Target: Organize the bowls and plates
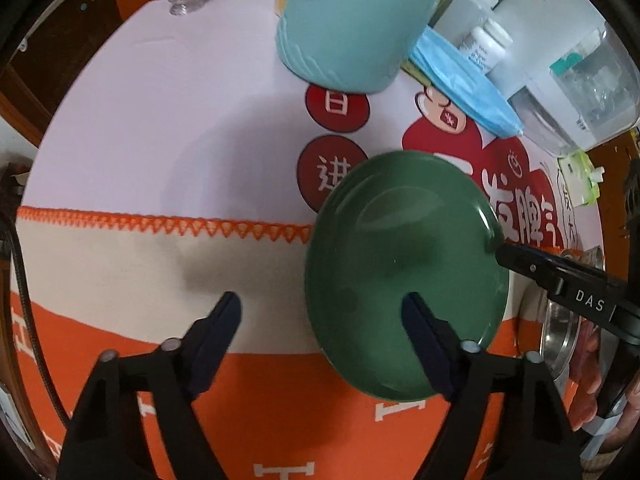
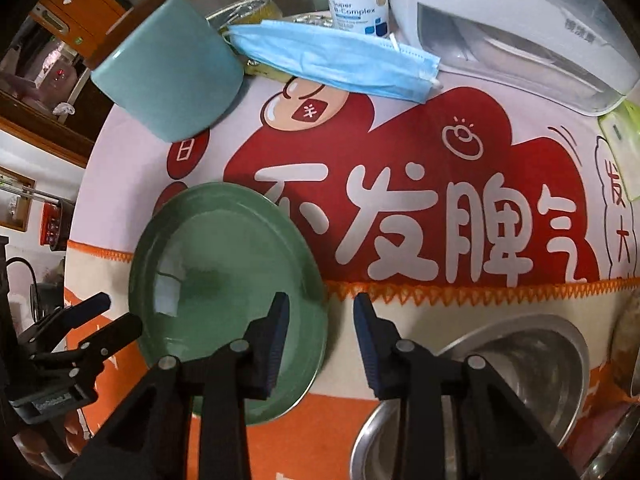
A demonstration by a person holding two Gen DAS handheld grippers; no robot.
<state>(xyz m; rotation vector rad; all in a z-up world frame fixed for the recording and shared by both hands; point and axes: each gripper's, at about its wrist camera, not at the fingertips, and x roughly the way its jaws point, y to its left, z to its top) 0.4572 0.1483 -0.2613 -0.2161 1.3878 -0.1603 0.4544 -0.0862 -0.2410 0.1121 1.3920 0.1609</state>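
The left claw (image 1: 320, 312) stands released at the bottom of the left wrist view, its left finger over bare cloth and its right finger above the green plate (image 1: 404, 272), which lies flat on the tabletop (image 1: 160, 120) at centre right of that view. The right claw (image 2: 320, 312) stands released, narrower, at bottom centre of the right wrist view, straddling the plate's right rim without touching it, and a steel bowl (image 2: 520, 360) sits at lower right.
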